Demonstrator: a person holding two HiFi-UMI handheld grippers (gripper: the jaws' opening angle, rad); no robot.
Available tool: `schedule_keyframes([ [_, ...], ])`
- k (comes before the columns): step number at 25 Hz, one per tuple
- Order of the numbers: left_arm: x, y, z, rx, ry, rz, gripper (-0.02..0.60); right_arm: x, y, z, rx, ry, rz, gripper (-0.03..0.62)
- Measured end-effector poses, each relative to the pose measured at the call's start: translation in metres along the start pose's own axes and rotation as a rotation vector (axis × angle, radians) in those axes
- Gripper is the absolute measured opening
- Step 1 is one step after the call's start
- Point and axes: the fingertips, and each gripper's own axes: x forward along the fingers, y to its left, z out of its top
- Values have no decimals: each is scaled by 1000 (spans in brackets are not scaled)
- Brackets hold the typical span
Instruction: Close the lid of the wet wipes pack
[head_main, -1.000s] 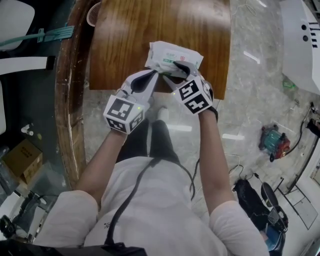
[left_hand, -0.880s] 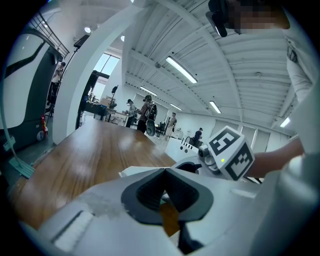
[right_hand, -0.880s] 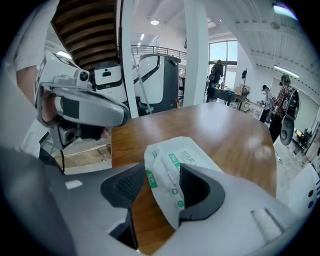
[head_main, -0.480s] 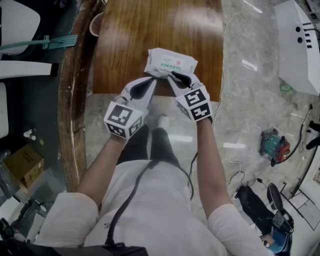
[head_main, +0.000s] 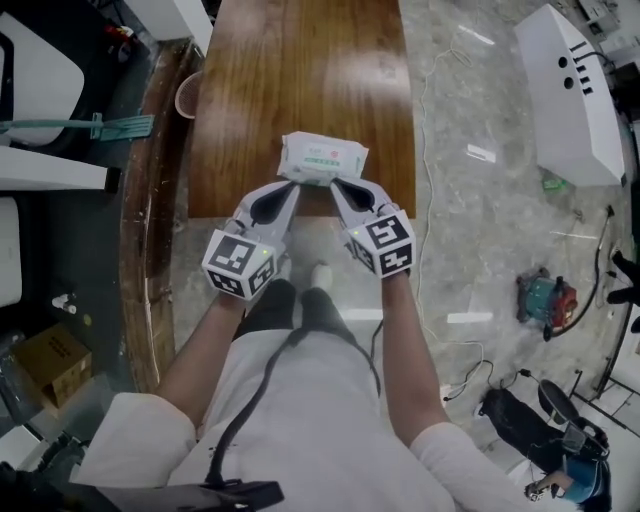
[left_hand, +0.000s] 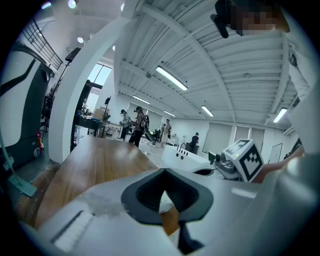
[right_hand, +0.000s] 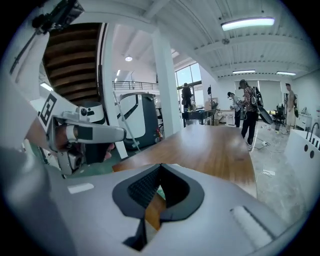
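Pinching near edge of white-green plastic wet wipes pack (head_main: 322, 158): L hand-held gripper (head_main: 292, 186) clamped, R hand-held gripper (head_main: 336, 184) jaws just closed on it, over brown wooden bench (head_main: 300, 60).

readable text: none | wet wipes pack (head_main: 322, 158): green print on top, too small to read

The table (head_main: 300, 90) is glossy varnished wood, the wet wipes pack (head_main: 322, 158) at its near end smooth plastic film, the floor (head_main: 480, 230) beside it polished stone.
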Motion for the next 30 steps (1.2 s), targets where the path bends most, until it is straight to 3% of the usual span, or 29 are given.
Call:
schedule_keyframes([
  [14,-31,-35,67,88,-88,-54,3,-84,33,72,14,-233,-71,9],
  [30,-76,-66,105,120,-149,-87,3,-159,59,116,39,-407,-135,9],
])
